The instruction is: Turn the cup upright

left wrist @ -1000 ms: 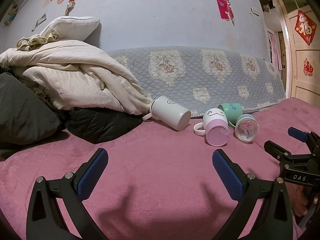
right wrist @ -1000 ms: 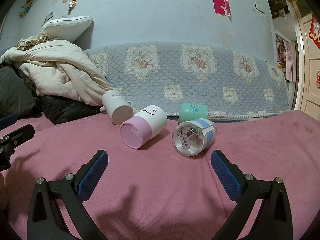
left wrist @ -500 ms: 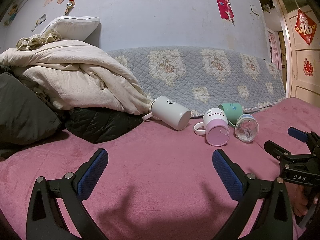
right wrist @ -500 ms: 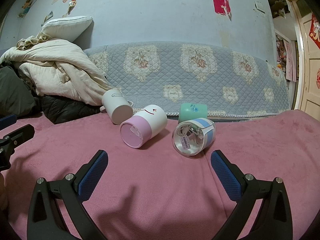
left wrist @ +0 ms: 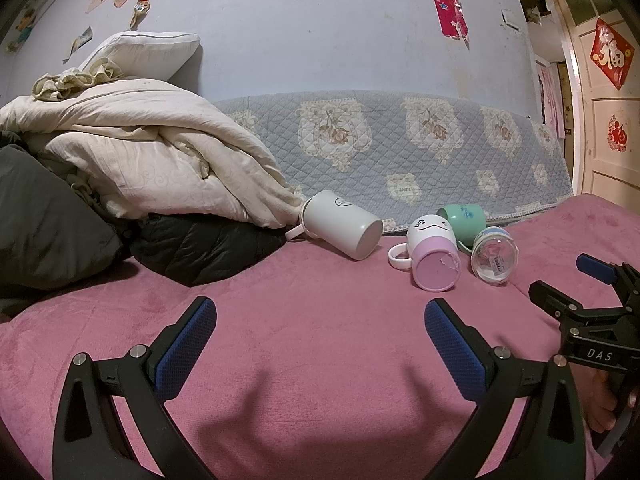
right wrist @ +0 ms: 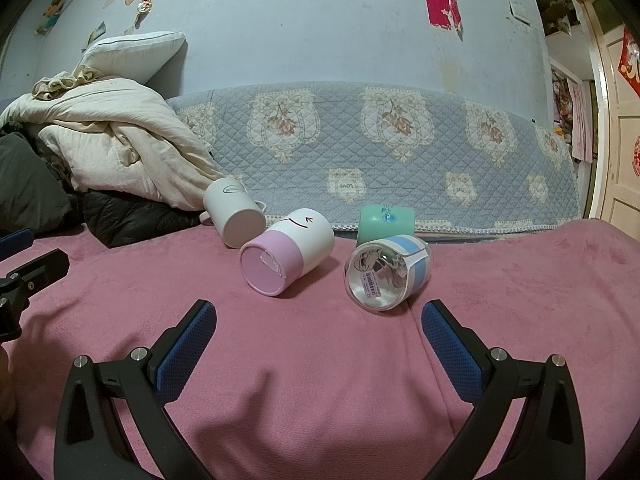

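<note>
Several cups lie on their sides on a pink bed cover. A white mug (left wrist: 343,225) (right wrist: 234,218) is at the left. A pink-and-white mug (left wrist: 432,255) (right wrist: 286,254) lies beside it, base toward me. A green cup (left wrist: 464,222) (right wrist: 385,220) lies behind. A clear glass with a blue band (left wrist: 494,256) (right wrist: 386,272) is at the right. My left gripper (left wrist: 320,334) is open and empty, well short of the cups. My right gripper (right wrist: 318,332) is open and empty, just in front of the glass and the pink mug.
A heap of cream quilts (left wrist: 140,160) and dark jackets (left wrist: 200,248) fills the back left. A quilted grey cover (right wrist: 400,152) hangs along the wall behind the cups. The right gripper shows at the right edge of the left wrist view (left wrist: 592,312).
</note>
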Action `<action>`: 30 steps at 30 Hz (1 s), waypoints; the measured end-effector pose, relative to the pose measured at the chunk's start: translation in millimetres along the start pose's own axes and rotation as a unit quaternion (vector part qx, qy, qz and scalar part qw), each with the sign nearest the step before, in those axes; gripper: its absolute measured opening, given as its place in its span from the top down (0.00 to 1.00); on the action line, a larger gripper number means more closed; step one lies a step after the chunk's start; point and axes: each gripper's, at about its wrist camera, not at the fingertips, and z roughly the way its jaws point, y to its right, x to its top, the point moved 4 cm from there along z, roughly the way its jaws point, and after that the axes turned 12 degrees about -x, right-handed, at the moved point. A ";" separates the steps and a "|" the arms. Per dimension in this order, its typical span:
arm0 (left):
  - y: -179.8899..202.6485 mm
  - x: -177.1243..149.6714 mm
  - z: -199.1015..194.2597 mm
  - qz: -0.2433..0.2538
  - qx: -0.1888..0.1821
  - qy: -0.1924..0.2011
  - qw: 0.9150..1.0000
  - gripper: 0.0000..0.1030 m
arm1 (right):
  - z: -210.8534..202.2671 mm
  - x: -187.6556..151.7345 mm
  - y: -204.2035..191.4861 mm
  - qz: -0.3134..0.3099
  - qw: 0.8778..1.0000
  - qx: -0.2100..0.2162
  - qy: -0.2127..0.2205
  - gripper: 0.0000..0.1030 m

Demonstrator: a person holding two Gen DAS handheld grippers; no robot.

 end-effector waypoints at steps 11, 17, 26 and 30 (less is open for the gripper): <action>0.1 0.1 0.0 0.000 0.000 -0.001 1.000 0.00 | 0.0 0.3 -0.2 0.000 1.000 0.000 -0.001 0.00; 0.0 0.0 0.2 0.000 0.000 -0.001 1.000 0.00 | -0.6 1.1 -0.6 0.001 1.000 0.000 -0.001 0.00; -1.4 -1.9 0.9 -0.001 0.000 0.002 1.000 0.00 | 19.3 -11.9 40.7 0.108 0.993 0.020 -0.052 0.00; -2.3 -4.2 0.0 -0.002 -0.001 0.002 1.000 0.00 | 21.2 -3.4 53.6 0.134 0.988 -0.017 -0.073 0.00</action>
